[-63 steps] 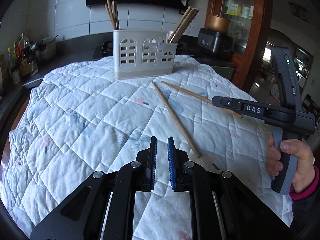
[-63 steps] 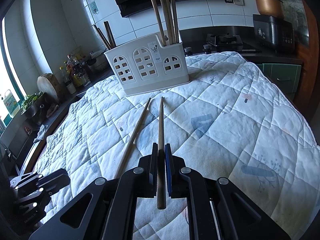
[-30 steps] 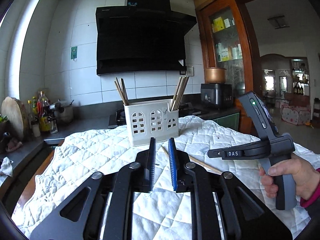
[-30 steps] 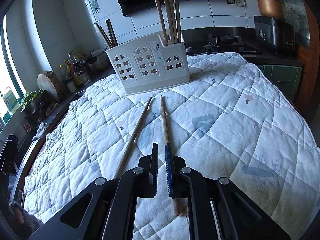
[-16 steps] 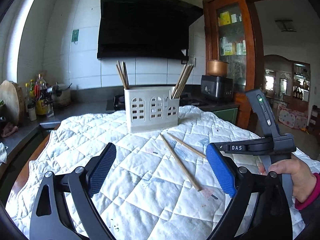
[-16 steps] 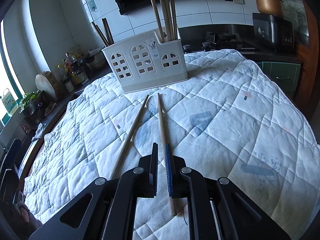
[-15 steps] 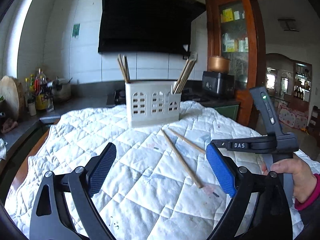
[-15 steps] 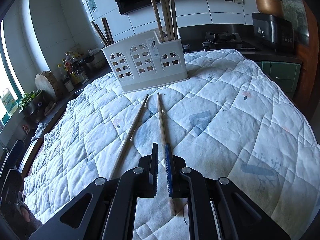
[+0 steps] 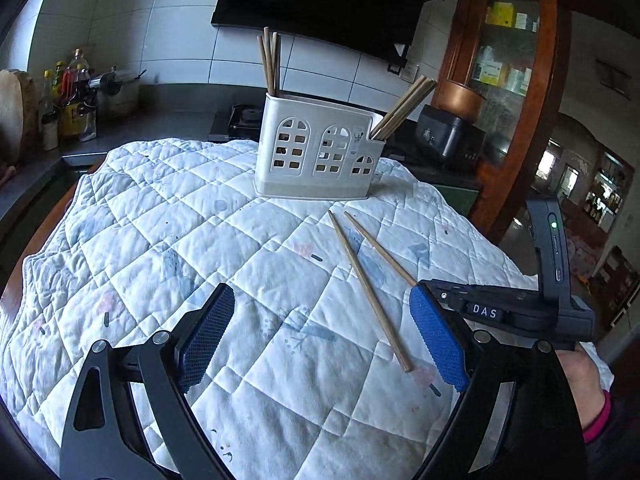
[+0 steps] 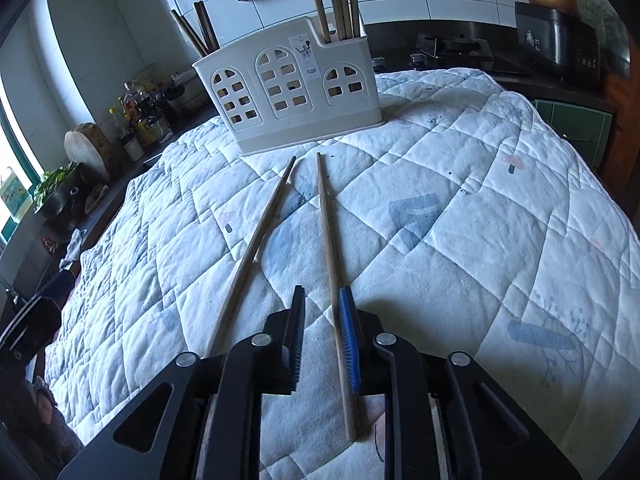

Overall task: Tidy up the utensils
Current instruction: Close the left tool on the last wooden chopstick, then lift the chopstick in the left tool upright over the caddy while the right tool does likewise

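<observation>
Two wooden chopsticks lie loose on the white quilted cloth point(image 9: 160, 240): a left one point(image 9: 370, 296) point(image 10: 256, 248) and a right one point(image 9: 380, 250) point(image 10: 332, 264). A white plastic utensil holder point(image 9: 320, 156) point(image 10: 296, 92) stands behind them with several chopsticks upright in its end compartments. My left gripper point(image 9: 320, 340) is wide open and empty, low over the cloth. My right gripper point(image 10: 323, 332) is slightly open. The right chopstick lies between its fingers against the blue pad point(image 10: 349, 340), resting on the cloth. The right gripper's body also shows in the left wrist view point(image 9: 500, 312).
A kitchen counter with bottles point(image 9: 72, 108) and a stove point(image 10: 452, 52) runs behind the table. A black cooker point(image 9: 448, 136) and a wooden cabinet point(image 9: 512, 80) stand at the right. A chopping block point(image 10: 88, 148) sits at the left.
My left gripper has tilted down toward the cloth and stays wide open. My right gripper has moved forward and lower along the right chopstick, with its jaws slightly wider.
</observation>
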Demonstrator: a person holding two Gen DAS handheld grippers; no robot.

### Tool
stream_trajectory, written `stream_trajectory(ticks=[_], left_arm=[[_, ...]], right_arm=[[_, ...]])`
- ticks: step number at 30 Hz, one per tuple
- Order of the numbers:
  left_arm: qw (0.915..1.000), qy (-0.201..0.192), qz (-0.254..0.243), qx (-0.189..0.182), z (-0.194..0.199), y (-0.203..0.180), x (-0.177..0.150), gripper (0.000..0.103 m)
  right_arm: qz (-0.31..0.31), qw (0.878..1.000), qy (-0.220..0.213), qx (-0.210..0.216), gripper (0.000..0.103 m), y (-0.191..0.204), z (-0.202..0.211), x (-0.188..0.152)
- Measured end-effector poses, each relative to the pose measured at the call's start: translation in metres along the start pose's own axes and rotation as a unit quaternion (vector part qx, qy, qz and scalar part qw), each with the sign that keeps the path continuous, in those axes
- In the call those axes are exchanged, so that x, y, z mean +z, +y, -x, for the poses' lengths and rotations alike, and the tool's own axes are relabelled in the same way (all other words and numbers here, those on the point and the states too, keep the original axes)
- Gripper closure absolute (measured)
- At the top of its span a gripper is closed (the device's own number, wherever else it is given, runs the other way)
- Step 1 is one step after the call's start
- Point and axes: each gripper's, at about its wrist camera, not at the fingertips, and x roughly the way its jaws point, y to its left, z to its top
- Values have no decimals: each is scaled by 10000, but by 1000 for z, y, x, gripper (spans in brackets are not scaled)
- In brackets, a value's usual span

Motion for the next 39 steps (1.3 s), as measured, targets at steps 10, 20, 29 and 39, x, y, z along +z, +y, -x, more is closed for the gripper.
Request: stream_trajectory(ticks=[10,20,29,39], left_arm=[[9995,300,-101,13,-20,-9,13,29],[9948,1000,20,-169,-55,-19,8,58],[9894,1433,-75,-241,-80,-45,-1,71],[9831,1829,-14,-19,-106,-55,-7,86]], right_arm=[[93,9998,161,-46,82,1,-6,0],[350,9990,62,-257,96,5,-1,-1],[112,9986,-513,-21,96,-3,28,2],[7,9967,-799,111,96,-5,42,5]])
